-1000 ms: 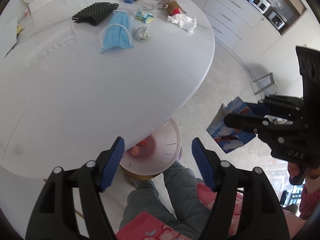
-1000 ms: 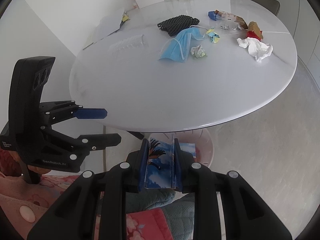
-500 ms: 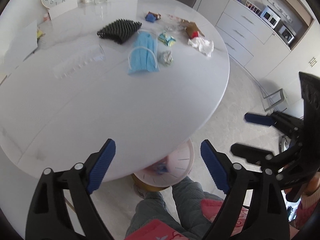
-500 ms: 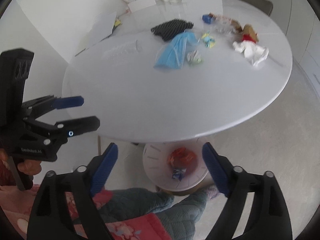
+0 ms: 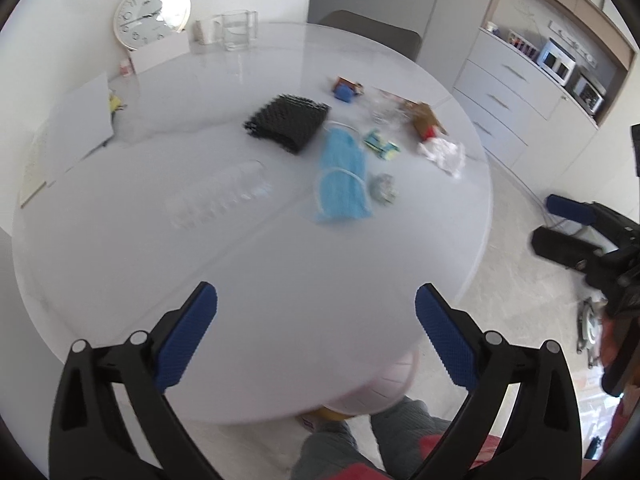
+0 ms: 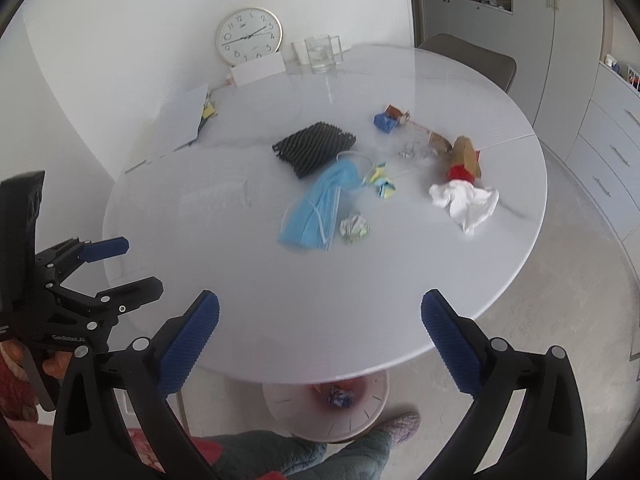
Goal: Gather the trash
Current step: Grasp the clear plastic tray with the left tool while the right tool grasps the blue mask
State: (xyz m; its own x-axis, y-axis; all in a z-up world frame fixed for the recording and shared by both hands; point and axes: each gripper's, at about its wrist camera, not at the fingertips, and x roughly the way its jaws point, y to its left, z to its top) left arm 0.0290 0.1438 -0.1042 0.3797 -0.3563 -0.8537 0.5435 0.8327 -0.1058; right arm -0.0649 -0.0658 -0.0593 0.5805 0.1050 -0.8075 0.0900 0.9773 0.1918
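Trash lies on the white round table: a blue face mask, black foam mesh, a crumpled paper ball, a white tissue, a yellow-blue wrapper, a brown-red carton and a blue wrapper. Under the table's near edge stands a pink bin with scraps inside. My left gripper and my right gripper hover above the table's near edge. Both sets of jaws are opening wide, with nothing between them.
A clear plastic tray lies left of the mask. At the back stand a clock, a glass and white sheets. A chair and drawers are beyond. The person's legs are below.
The right gripper let go of the blue picture card, which now lies in the bin, and spread wide. The left jaws widened. Both grippers rose and tilted up toward the tabletop.
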